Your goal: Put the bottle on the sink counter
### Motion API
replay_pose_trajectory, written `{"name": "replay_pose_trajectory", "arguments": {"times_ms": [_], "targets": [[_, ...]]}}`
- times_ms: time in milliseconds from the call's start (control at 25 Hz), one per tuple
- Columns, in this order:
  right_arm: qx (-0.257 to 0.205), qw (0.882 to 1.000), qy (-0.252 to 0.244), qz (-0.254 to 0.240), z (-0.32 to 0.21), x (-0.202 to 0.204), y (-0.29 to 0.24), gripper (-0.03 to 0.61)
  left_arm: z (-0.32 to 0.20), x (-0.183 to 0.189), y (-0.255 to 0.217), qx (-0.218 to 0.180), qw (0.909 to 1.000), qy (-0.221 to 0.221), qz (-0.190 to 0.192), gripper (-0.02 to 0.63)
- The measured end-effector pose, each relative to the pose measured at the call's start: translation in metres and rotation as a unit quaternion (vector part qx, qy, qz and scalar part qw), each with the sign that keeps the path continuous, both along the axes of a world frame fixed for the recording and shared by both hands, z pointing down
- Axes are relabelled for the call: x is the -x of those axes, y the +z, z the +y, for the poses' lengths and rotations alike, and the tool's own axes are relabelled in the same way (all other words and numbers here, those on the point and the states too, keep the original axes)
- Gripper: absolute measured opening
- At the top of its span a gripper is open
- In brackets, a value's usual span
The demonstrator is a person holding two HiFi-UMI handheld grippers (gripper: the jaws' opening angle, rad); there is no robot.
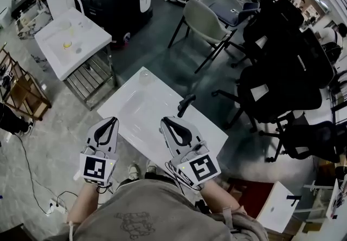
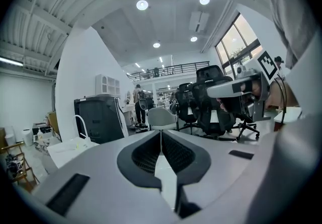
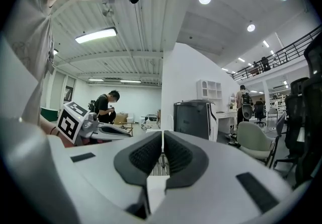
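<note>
In the head view a white sink counter [image 1: 141, 121] with a black tap [image 1: 185, 105] lies just below my two grippers. Near its far corner is a small round clear thing [image 1: 145, 77]; I cannot tell if it is the bottle. The left gripper [image 1: 113, 121] hangs over the counter's near-left edge, and the right gripper [image 1: 164, 121] over its near side. Both are shut with nothing between the jaws. The left gripper view [image 2: 161, 132] and the right gripper view [image 3: 163, 133] each show the ribbed pads pressed together, pointing out into the room.
A second white sink unit [image 1: 87, 47] with a curved white tap [image 1: 77, 2] and a small yellow item [image 1: 66, 45] stands at the far left on a metal rack. Black office chairs [image 1: 282, 66] crowd the right. A grey chair [image 1: 203, 20] stands beyond the counter.
</note>
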State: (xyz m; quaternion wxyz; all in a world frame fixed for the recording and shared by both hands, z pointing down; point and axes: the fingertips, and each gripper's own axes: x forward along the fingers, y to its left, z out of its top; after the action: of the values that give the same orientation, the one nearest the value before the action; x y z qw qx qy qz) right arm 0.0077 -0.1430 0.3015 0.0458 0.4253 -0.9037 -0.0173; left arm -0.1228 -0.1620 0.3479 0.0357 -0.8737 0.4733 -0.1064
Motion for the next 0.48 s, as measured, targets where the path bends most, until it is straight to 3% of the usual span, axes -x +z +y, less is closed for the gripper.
{"name": "replay_pose_trajectory", "arguments": {"times_ms": [240,480], "targets": [[0.009,1.0,-0.001,-0.005,0.0,0.004,0.003,0.035,-0.003,0.005,-0.002,0.008,0.9999,-0.003,-0.006,0.023],[0.036,0.999,-0.001,-0.029,-0.003,0.002,0.011,0.035,-0.01,0.001,-0.01,-0.011,0.9999,-0.006,-0.002,0.023]]}}
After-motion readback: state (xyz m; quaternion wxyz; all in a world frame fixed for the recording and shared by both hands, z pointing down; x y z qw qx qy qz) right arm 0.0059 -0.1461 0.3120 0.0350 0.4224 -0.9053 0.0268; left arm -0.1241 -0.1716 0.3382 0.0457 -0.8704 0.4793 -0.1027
